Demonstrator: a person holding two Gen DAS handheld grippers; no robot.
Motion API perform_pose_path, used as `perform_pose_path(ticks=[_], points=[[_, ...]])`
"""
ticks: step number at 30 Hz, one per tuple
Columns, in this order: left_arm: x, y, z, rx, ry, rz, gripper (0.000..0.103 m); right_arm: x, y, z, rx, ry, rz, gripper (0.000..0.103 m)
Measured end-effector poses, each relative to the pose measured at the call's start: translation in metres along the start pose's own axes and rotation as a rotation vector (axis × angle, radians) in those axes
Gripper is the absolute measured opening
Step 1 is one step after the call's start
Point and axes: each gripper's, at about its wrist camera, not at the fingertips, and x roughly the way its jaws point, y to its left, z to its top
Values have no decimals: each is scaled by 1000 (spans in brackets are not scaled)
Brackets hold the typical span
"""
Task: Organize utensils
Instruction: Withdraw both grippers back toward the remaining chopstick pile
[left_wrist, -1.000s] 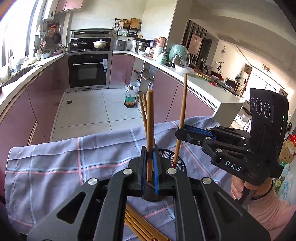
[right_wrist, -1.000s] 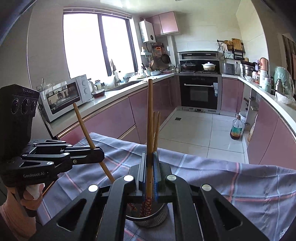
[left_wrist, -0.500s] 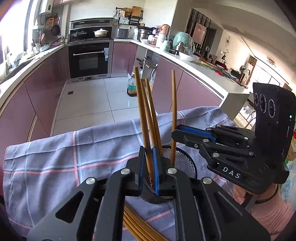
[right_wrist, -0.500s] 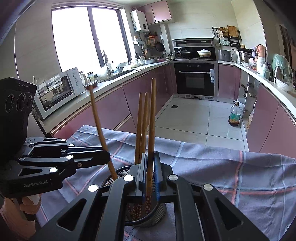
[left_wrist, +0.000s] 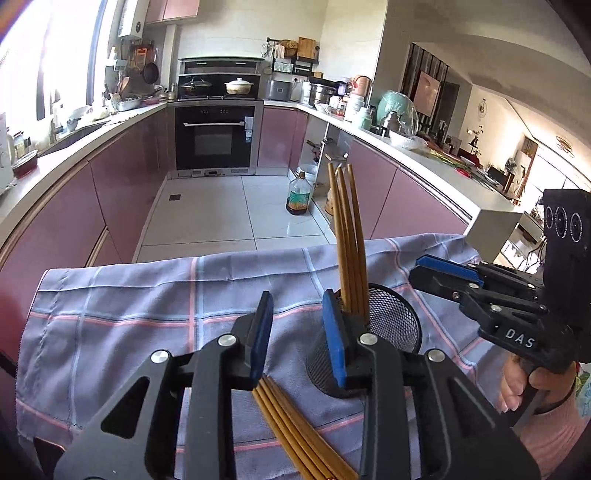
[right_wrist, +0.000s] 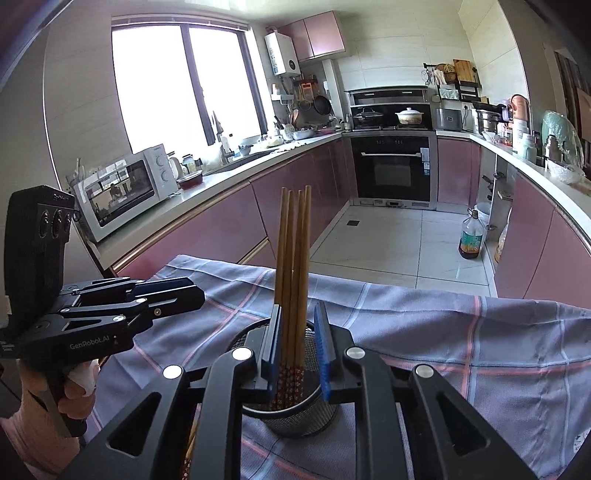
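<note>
A black mesh cup (left_wrist: 391, 325) stands on the checked cloth (left_wrist: 147, 302) with several brown chopsticks (left_wrist: 349, 236) upright in it. My left gripper (left_wrist: 297, 339) is open and empty, just left of the cup. More chopsticks (left_wrist: 295, 428) lie flat on the cloth under it. In the right wrist view the cup (right_wrist: 295, 410) and its chopsticks (right_wrist: 293, 258) stand between the open jaws of my right gripper (right_wrist: 297, 354), which hold nothing. The right gripper also shows in the left wrist view (left_wrist: 443, 275), and the left gripper in the right wrist view (right_wrist: 184, 295).
The cloth's far edge (right_wrist: 406, 291) drops to the kitchen floor. An oil bottle (left_wrist: 297, 195) stands on the floor by the cabinets. A microwave (right_wrist: 125, 188) sits on the counter at the left.
Both grippers have opened and let go of their chopsticks, which now stand in the cup with the others. Both grippers have drawn back a little.
</note>
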Motion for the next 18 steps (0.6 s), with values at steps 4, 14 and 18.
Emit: perform_pose_path(ticks=[4,14,18], points=[[-16,11,-19,-19,-13,47,34,-21,17,-11,-44,-36,41,20],[-9,34,-87,-71,104,85,36,6,63,-76,-157,157,113,23],[-3,40,-109,-87,142,87,36,26,67,-94,-123,237,131,23]])
